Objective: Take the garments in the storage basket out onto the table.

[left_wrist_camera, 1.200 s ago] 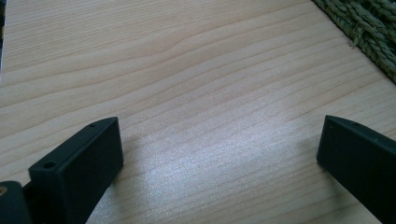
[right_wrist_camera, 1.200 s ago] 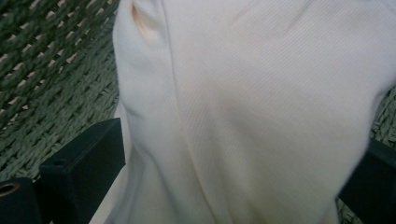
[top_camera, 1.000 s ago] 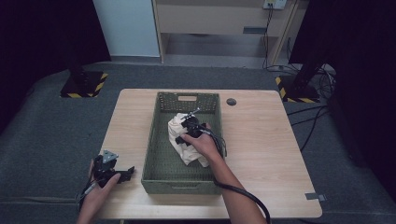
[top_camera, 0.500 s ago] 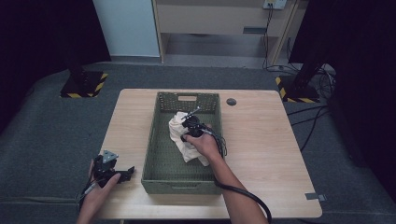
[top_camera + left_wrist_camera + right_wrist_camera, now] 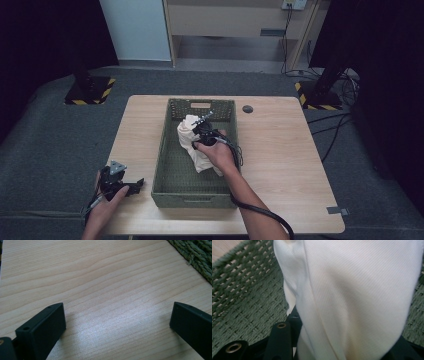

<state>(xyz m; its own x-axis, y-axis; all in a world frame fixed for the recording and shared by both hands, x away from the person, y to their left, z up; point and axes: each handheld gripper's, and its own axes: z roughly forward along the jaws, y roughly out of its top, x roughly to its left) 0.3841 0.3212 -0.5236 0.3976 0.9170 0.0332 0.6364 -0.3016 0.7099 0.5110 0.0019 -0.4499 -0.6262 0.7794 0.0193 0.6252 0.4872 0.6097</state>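
Note:
A crumpled white cloth (image 5: 200, 157) lies in the green woven basket (image 5: 192, 200) at the table's middle. My right gripper (image 5: 196, 136) is over the basket, its jaws having just closed, shut on a fold of the cloth and holding it raised. In the right gripper view the white cloth (image 5: 352, 295) hangs between the jaws of the right gripper (image 5: 342, 350), above the basket's woven floor (image 5: 247, 297). My left gripper (image 5: 136, 185) rests on the table left of the basket. Seen from its own camera, the left gripper (image 5: 117, 322) is open over bare wood.
A small dark round disc (image 5: 247, 109) sits on the wooden table (image 5: 280, 165) right of the basket's far end. A corner of the basket (image 5: 197, 255) is at the upper right of the left gripper view. Cables trail on the floor at the right.
The right gripper has risen a little inside the basket, and the cloth has been drawn up with it. The left gripper has stayed where it was.

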